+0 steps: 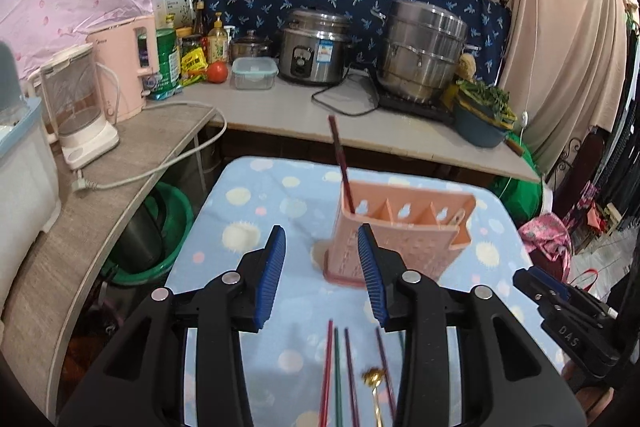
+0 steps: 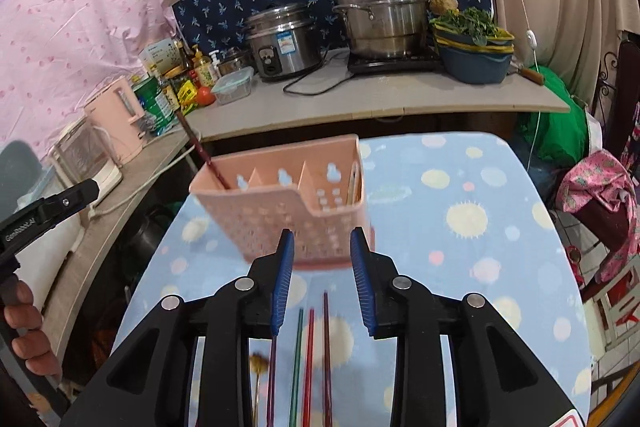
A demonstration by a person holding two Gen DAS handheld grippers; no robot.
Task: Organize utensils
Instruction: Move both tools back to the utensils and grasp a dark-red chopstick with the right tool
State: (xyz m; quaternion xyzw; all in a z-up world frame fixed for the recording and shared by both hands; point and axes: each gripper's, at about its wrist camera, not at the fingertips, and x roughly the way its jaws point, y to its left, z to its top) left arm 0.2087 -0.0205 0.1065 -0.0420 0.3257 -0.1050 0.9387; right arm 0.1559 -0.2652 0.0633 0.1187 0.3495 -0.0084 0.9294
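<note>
Both the left gripper (image 1: pixel 322 279) and right gripper (image 2: pixel 322 279) are hovering unclenched and empty, so each should be pinching one chopstick (image 2: pixel 326 347) squarely before lifting toward the pink holder (image 2: pixel 288 199).

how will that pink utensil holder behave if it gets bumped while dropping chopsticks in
The pink utensil holder looks like thin perforated plastic, so probably light and easy to shove across the spotted cloth. It stands tall on a narrow base and already looks tilted, with one chopstick leaning out, so a sideways knock may tip it.

one chopstick (image 1: pixel 340 163) stands in the holder (image 1: pixel 400 239), others (image 1: pixel 336 371) before it.
</note>
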